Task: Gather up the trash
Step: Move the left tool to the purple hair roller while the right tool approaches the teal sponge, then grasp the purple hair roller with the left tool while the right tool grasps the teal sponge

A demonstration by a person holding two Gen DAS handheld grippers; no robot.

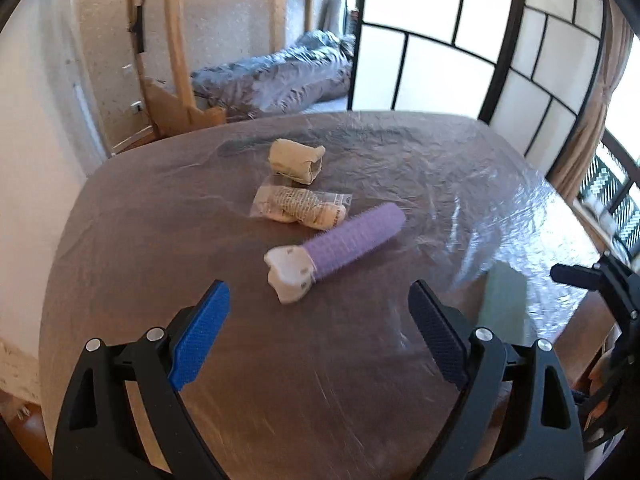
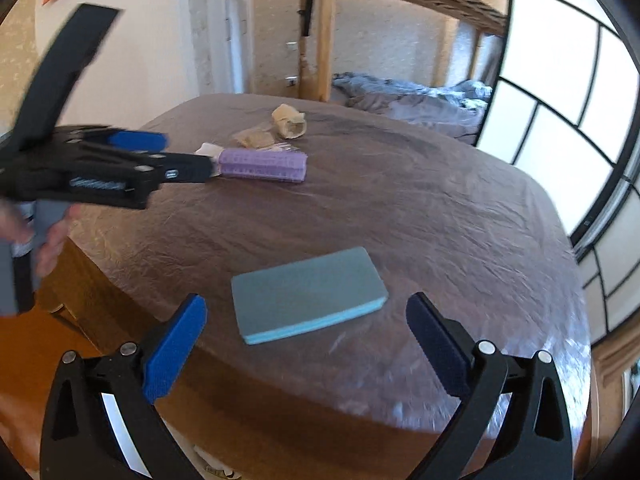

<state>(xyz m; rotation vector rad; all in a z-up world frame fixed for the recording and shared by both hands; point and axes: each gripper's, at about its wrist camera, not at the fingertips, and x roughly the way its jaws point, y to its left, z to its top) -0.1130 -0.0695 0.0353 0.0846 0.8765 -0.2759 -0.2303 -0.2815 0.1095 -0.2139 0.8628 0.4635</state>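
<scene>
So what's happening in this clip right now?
A person holds a gripper in each hand over a plastic-covered brown table, and neither holds anything. The left gripper is open, facing a purple bristled roller with a white end; behind it lie a clear printed plastic packet and a crumpled beige cardboard tube. The right gripper is open before a flat light-blue sponge block.

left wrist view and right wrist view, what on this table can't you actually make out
- Clear wrapper: print too small and blurred in the left wrist view; in the right wrist view the purple roller partly hides it.
- Roller's white end: in the right wrist view the left gripper hides it.
- Blue sponge: only a blurred patch in the left wrist view.
</scene>
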